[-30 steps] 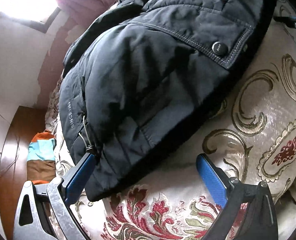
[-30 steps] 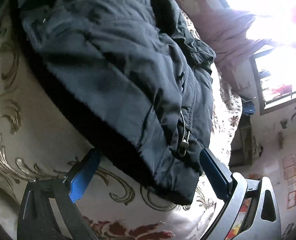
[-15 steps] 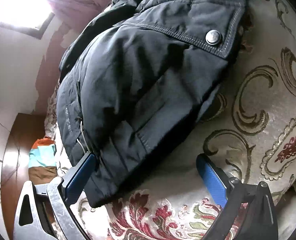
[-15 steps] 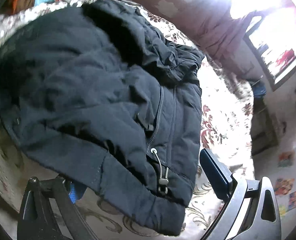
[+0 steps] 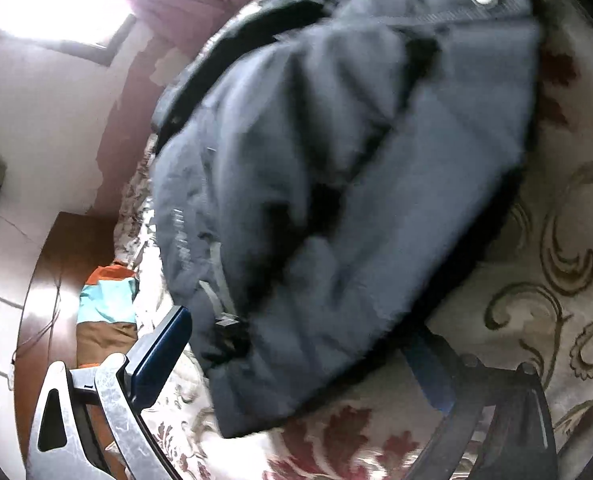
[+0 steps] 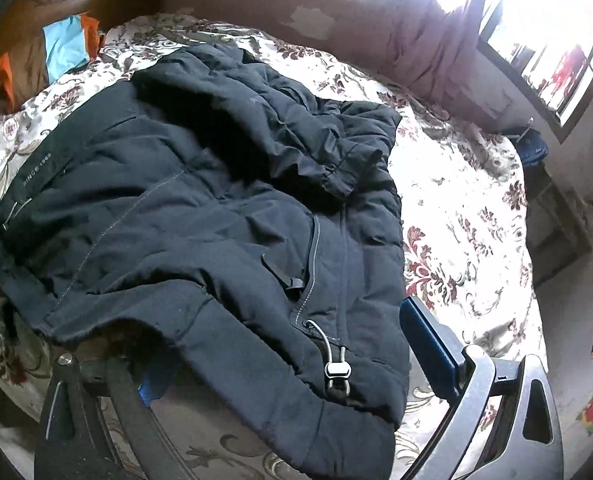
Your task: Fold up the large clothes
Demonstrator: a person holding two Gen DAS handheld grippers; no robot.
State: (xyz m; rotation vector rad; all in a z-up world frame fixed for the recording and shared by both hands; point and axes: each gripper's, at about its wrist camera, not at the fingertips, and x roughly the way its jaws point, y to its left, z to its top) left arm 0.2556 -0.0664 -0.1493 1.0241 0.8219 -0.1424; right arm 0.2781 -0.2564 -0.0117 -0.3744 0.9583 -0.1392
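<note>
A large dark navy padded jacket (image 6: pixel 200 216) lies on the floral bedspread (image 6: pixel 464 208), hood bunched at the far side. My right gripper (image 6: pixel 284 356) is open, its jaws straddling the jacket's near hem by a drawstring toggle (image 6: pixel 337 369); the left finger is partly under the cloth. In the left wrist view the jacket (image 5: pixel 336 200) is blurred and close. My left gripper (image 5: pixel 296 356) is open around its other hem corner, with the right finger partly hidden by cloth.
A maroon curtain (image 6: pixel 428 40) and a bright window (image 6: pixel 552 40) are at the far side. Orange, teal and brown folded cloth (image 5: pixel 104 304) sits by a wooden headboard (image 5: pixel 56 272). A shelf (image 6: pixel 556 224) stands beside the bed.
Both grippers have risen and tilted, with the jacket hem lying between their open jaws. The right view now looks down over the whole jacket. The left view has blurred with motion.
</note>
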